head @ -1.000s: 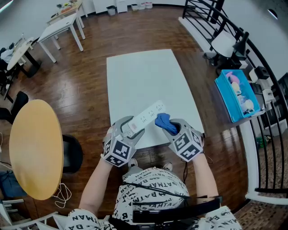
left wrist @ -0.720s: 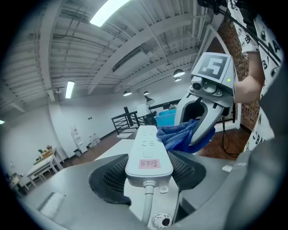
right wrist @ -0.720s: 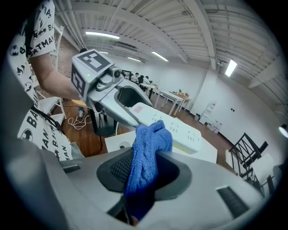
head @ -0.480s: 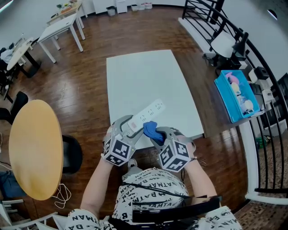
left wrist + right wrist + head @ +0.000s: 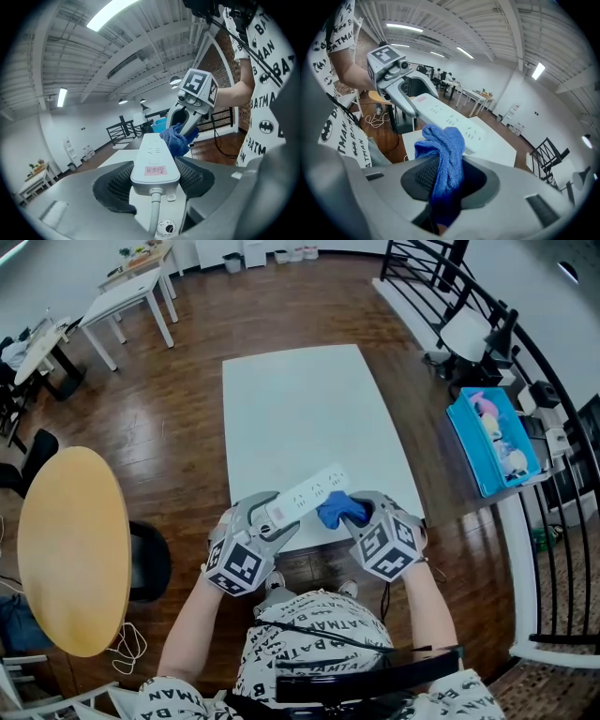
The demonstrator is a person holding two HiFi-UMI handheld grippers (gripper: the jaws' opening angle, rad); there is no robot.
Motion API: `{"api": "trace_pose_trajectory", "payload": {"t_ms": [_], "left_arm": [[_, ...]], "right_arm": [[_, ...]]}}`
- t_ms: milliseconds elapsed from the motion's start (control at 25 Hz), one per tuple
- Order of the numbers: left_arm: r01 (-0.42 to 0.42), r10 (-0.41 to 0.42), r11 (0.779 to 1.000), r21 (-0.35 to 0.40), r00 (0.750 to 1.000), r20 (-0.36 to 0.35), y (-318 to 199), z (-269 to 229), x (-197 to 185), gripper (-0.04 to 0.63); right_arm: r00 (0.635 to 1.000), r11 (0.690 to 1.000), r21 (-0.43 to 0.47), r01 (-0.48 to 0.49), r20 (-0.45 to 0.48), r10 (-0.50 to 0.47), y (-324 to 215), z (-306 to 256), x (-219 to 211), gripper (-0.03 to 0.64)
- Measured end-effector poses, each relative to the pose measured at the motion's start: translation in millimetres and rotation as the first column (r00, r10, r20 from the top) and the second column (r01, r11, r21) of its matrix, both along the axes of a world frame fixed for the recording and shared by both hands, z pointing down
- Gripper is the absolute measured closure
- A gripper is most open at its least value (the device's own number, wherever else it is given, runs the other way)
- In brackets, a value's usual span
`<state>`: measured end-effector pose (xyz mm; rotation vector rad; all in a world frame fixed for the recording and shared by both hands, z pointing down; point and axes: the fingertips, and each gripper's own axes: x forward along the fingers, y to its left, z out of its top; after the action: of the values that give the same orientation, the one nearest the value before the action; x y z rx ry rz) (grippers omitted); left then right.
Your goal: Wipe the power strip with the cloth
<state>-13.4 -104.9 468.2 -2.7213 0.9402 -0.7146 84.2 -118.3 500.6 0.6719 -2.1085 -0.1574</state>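
- The cloth [image 5: 339, 510] has travelled back out along the strip [image 5: 305, 500]. Half a second ago it sat close to the left gripper [image 5: 267, 519]; it now rests at mid-length, touching the strip's near side.
- The strip has also dropped slightly and lies flatter over the near edge of the worktop [image 5: 300, 409].
- Judgement: a back-and-forth wiping stroke is under way, and the far end looks not yet covered.
- Left gripper: jaws held fairly wide, clamped on the cord end of the strip.
- Right gripper [image 5: 364, 515]: jaws nearly together, pinching the bunched blue cloth (most of it protrudes forward).
- Container: a blue bin [image 5: 464, 442] stands well apart on the right, holding pale and pink items too small to identify.
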Motion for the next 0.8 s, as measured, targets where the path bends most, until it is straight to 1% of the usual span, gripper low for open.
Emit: {"api": "trace_pose_trajectory", "payload": {"t_ms": [320,520,600,720,800], "left_arm": [[-0.051,0.051,0.998,0.024,0.999,0.011,12.1,-9.6,-1.3,0.316],[-0.092,0.091,0.995,0.03,0.995,0.036,21.3,-11.0,3.5,0.316],[-0.119,0.118,0.992,0.033,0.992,0.049,27.2,-11.1,6.0,0.316],[-0.137,0.136,0.99,0.035,0.99,0.047,31.8,-11.5,5.7,0.316],[-0.145,0.143,0.989,0.033,0.988,0.05,32.4,-11.3,4.5,0.316]], "right_arm": [[0.994,0.997,0.031,-0.071,-0.081,0.073,-24.1,1.9,39.7,0.497],[0.99,0.995,0.066,-0.071,-0.121,0.078,-32.7,-0.6,47.3,0.497],[0.989,0.994,0.075,-0.074,-0.119,0.083,-35.4,-2.9,49.4,0.497],[0.991,0.994,0.075,-0.079,-0.099,0.087,-38.8,-7.3,52.8,0.497],[0.99,0.991,0.081,-0.107,-0.085,0.114,-44.1,-10.6,60.5,0.497]]}}
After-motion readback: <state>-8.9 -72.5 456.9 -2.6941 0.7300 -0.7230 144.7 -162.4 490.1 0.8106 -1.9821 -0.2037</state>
